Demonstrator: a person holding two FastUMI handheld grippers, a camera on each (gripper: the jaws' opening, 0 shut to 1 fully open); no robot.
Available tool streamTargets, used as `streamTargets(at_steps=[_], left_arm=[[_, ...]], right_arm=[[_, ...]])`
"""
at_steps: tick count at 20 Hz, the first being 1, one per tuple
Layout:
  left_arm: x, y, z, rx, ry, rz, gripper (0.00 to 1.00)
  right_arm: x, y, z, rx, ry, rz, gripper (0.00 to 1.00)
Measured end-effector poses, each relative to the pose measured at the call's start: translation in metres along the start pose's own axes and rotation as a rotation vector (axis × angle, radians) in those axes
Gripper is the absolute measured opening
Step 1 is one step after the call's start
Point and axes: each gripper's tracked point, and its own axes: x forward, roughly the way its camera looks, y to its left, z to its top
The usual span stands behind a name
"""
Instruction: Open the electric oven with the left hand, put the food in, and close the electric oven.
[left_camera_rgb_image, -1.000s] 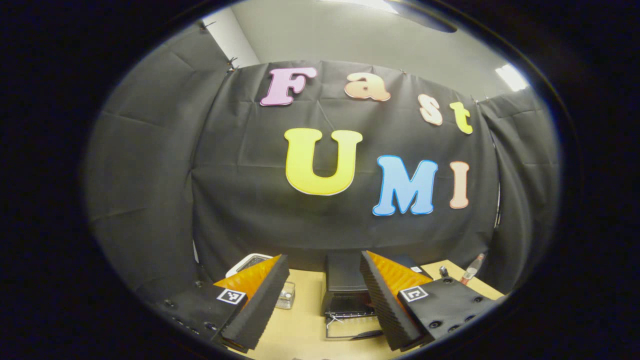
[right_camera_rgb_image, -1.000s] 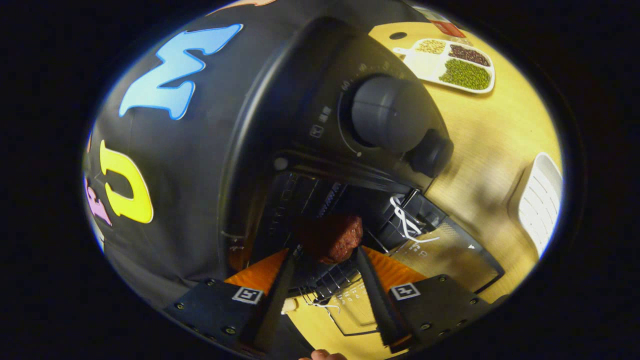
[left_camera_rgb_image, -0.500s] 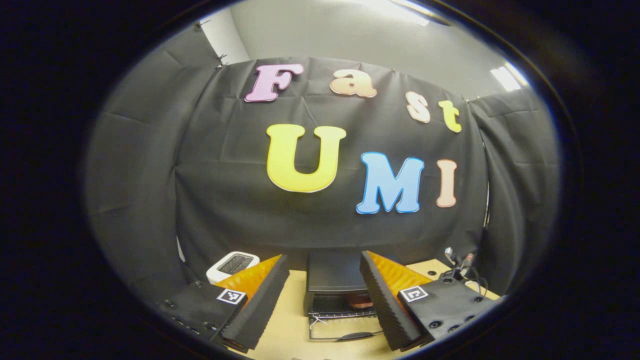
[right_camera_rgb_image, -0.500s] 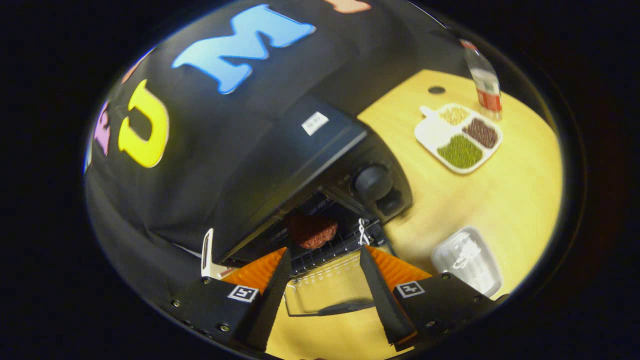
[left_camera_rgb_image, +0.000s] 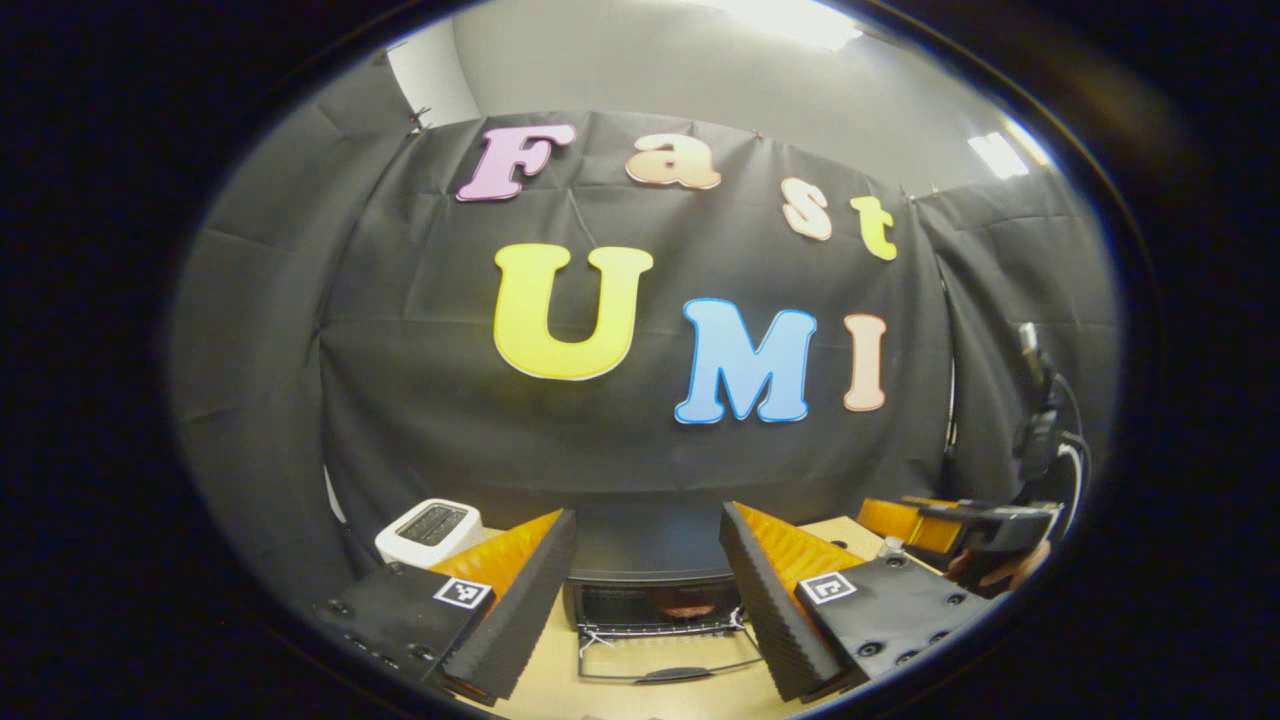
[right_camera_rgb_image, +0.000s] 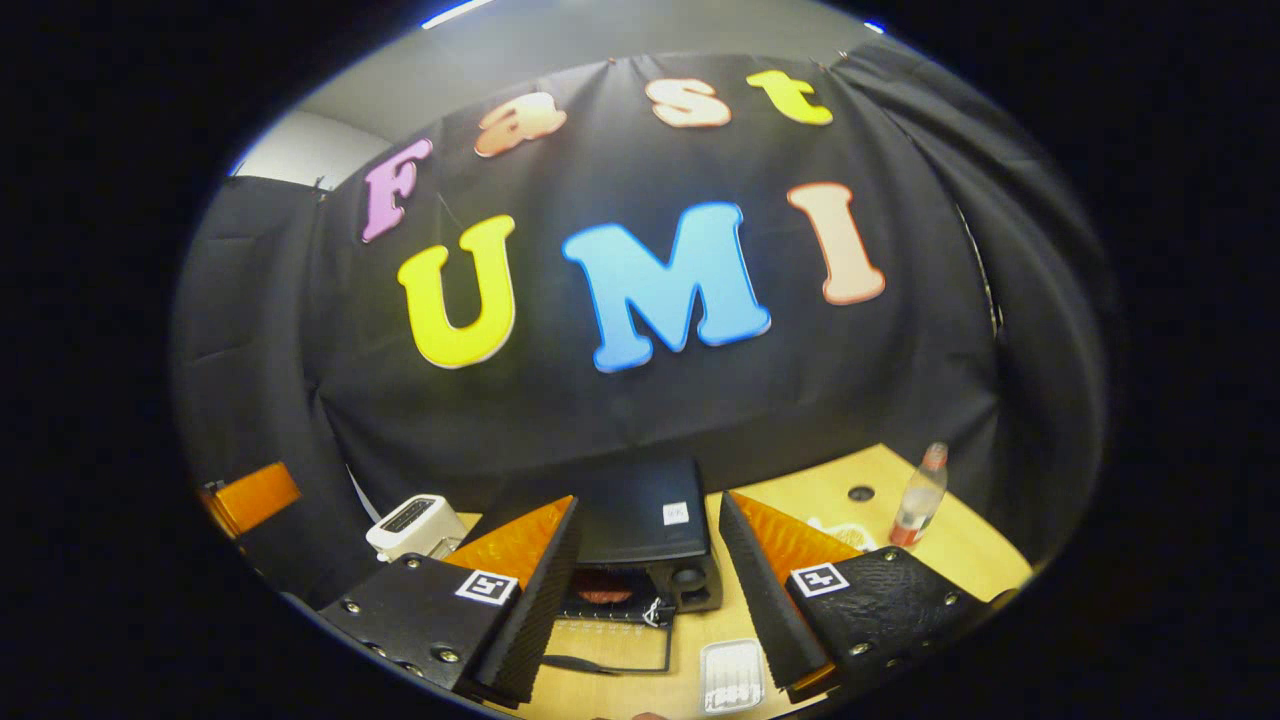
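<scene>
While oven (right_camera_rgb_image: 640, 530) gapes — toaster (right_camera_rgb_image: 412, 522), bottle (right_camera_rgb_image: 918, 510) flank it.

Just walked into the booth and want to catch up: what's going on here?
A person holds a two-finger gripper in each hand, facing a black electric oven on a wooden table. The oven door lies folded down, and the food sits on the rack inside. The left gripper and right gripper are open and empty. The door is not yet closed.

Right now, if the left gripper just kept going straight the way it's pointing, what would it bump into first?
Probably the electric oven: it sits straight ahead between the left gripper's open fingers, door folded down, food inside. Depth is hard to judge.
</scene>
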Motion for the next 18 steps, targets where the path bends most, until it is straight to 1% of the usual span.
streamTargets(at_steps=[1, 3, 4, 5, 6, 7, 8, 9, 10, 11, 12, 14, 16, 17, 18], left_arm=[[0.002, -0.005, 0.001, 0.0, -0.002, -0.001, 0.99], [0.005, -0.016, 0.001, 0.001, -0.008, -0.005, 0.99], [0.008, -0.02, 0.002, 0.003, -0.012, -0.004, 0.99], [0.01, -0.023, 0.004, 0.005, -0.017, -0.003, 0.99], [0.01, -0.027, 0.006, 0.006, -0.022, -0.005, 0.99], [0.012, -0.031, 0.005, 0.006, -0.022, -0.012, 0.99], [0.013, -0.036, 0.001, 0.01, -0.013, -0.017, 0.99], [0.015, -0.039, -0.004, 0.019, 0.003, -0.021, 0.99], [0.017, -0.044, -0.011, 0.026, 0.025, -0.031, 0.99], [0.018, -0.048, -0.019, 0.031, 0.05, -0.041, 0.96], [0.02, -0.051, -0.028, 0.033, 0.079, -0.048, 0.99], [0.022, -0.055, -0.048, 0.023, 0.144, -0.056, 0.99], [0.022, -0.055, -0.073, 0.006, 0.216, -0.048, 0.96], [0.022, -0.055, -0.087, 0.0, 0.254, -0.049, 0.93], [0.024, -0.053, -0.104, -0.003, 0.299, -0.046, 0.96]], right_arm=[[-0.011, -0.002, 0.016, -0.016, -0.036, -0.006, 0.84], [-0.028, -0.006, 0.045, -0.048, -0.116, -0.012, 0.94], [-0.033, -0.014, 0.056, -0.065, -0.148, -0.034, 0.99], [-0.039, -0.019, 0.066, -0.077, -0.171, -0.052, 0.98], [-0.044, -0.019, 0.066, -0.081, -0.192, -0.058, 0.92], [-0.046, -0.021, 0.072, -0.084, -0.205, -0.059, 0.92], [-0.049, -0.025, 0.075, -0.087, -0.216, -0.063, 0.98], [-0.052, -0.031, 0.077, -0.089, -0.219, -0.067, 0.98], [-0.054, -0.034, 0.077, -0.089, -0.22, -0.067, 0.98], [-0.055, -0.036, 0.077, -0.087, -0.219, -0.065, 0.98], [-0.053, -0.038, 0.076, -0.084, -0.218, -0.066, 0.98], [-0.051, -0.042, 0.075, -0.08, -0.214, -0.066, 0.98], [-0.048, -0.046, 0.074, -0.074, -0.207, -0.063, 0.98], [-0.047, -0.047, 0.073, -0.072, -0.204, -0.062, 0.98], [-0.045, -0.048, 0.072, -0.07, -0.201, -0.059, 0.98]])
